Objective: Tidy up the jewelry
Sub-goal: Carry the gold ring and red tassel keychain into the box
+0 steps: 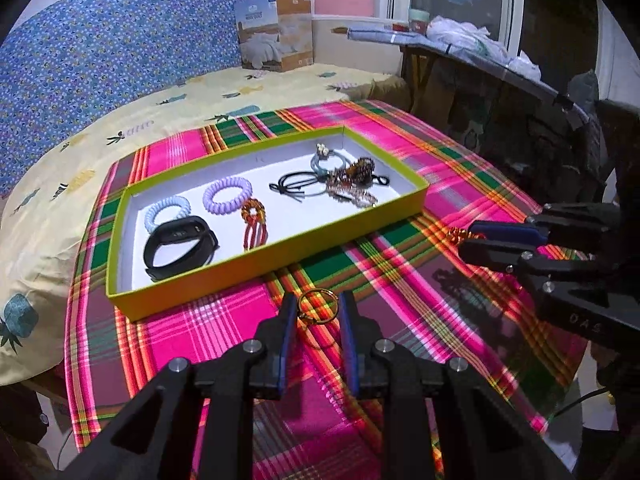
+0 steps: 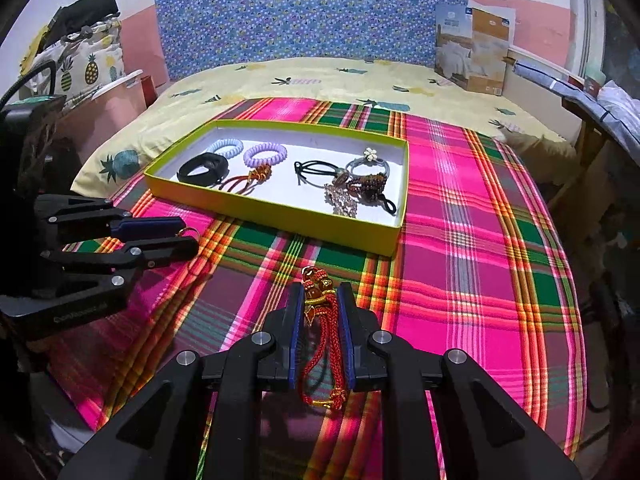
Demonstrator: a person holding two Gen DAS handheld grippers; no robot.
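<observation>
tray (image 1: pixel 280 246) near rim | plaid cloth (image 1: pixel 420 280) open | right gripper (image 2: pixel 319 300) grips tassel (image 2: pixel 320 344)

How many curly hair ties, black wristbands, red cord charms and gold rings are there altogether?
curly hair ties: 2 (pale blue, purple)
black wristband: 1
red cord charm: 2 (one in the box, one in the right gripper)
gold ring: 1, in the left gripper
Total: 6
</observation>
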